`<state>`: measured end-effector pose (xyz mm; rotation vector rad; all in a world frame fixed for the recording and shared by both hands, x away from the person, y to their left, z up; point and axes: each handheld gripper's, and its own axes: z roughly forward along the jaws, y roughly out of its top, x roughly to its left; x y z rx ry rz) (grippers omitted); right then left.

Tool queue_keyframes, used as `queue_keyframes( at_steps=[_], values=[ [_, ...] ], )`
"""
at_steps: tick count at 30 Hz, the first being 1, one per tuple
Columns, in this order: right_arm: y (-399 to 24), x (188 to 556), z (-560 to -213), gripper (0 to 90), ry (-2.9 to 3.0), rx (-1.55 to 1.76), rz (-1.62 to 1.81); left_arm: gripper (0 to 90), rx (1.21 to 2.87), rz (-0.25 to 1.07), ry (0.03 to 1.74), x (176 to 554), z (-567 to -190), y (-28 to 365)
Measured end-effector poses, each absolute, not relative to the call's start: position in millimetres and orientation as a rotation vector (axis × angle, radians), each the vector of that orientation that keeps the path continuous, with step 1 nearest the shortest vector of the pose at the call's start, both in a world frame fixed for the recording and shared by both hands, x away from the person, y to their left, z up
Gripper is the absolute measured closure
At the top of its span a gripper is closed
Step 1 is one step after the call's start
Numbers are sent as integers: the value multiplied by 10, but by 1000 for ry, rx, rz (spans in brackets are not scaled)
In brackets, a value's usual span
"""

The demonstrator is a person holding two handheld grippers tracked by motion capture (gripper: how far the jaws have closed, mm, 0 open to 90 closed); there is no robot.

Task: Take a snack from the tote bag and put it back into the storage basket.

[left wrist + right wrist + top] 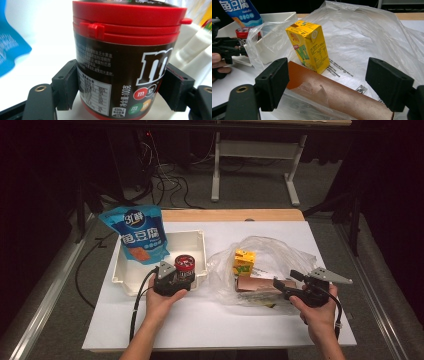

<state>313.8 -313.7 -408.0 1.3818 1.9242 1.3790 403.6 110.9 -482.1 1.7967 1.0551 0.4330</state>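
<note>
A dark candy jar (pixel 125 62) with a red lid stands upright between my left gripper's (pixel 120 90) jaws, whose pads press on its sides. From above, the jar (pixel 184 262) is at the near right corner of a white tray (pixel 200 240), with my left gripper (pixel 182 276) shut on it. My right gripper (pixel 281 285) points left at a clear plastic bag (pixel 280 252). Its jaws (pixel 329 82) stand wide apart. A flat brown packet (pixel 342 97) lies slantwise between them inside the bag. A yellow drink carton (pixel 310 45) stands upright just beyond the packet.
A blue food pouch (pixel 140 235) leans in the tray's far left. White paper (pixel 220 320) covers the tabletop, with a wooden strip (pixel 230 215) along the far edge. Cables and a table frame (pixel 216 165) are on the floor beyond.
</note>
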Motion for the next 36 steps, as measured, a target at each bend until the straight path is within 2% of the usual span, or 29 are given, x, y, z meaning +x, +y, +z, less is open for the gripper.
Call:
queue_keyframes(
  at_steps=[22,23,26,31,34,36],
  values=[
    [-3153,3127,-4094,200,1919,1387,1364,255,1933,430,1117,4054,-4832,1040],
    [-3153,3127,-4096,199,1921,1386,1363,250,1928,428,1124,4052,-4834,1043],
    [-3151,3120,-4106,199,1922,1387,1365,148,1922,411,1141,4019,-4794,1083],
    [-3132,3055,-4121,188,1945,1366,1357,131,1839,466,1168,3813,-4632,1260],
    [-3140,3012,-4123,188,1943,1358,1366,200,1773,509,1188,3656,-4578,1350],
    [-3156,2984,-4137,189,1943,1368,1372,370,1778,514,1166,3564,-4578,1358]
  ],
)
